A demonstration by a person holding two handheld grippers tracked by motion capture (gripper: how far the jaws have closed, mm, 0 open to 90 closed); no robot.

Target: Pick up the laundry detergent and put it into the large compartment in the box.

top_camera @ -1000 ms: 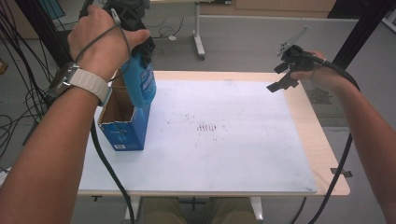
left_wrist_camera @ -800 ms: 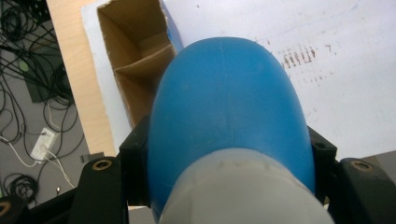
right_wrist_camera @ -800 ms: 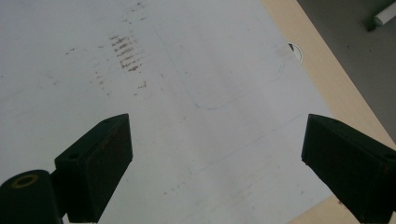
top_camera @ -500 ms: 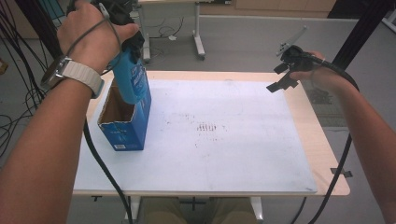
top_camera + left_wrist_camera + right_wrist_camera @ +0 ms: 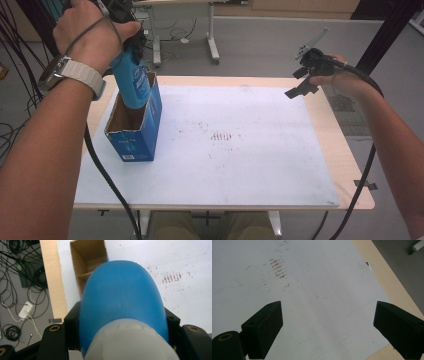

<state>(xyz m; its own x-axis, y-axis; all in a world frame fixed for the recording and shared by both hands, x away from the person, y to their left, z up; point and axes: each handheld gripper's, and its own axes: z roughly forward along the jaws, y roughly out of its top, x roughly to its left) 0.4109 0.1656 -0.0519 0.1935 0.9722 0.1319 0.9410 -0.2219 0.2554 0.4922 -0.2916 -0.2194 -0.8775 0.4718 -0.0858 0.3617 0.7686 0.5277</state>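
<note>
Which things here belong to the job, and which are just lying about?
In the job:
- blue bottle, held in the left tool
- blue box, open-topped

Lying about:
- white mat
- cables on the floor
- right tool, open, holding nothing

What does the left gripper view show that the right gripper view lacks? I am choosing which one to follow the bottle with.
The left gripper view has the blue bottle clamped between the left gripper's black jaws, above the open cardboard box, with cables on the floor beside the table. The right gripper view has the right gripper open and empty, over bare sheet. Both show the white sheet with its reddish smudges and the table's wooden edge.
</note>
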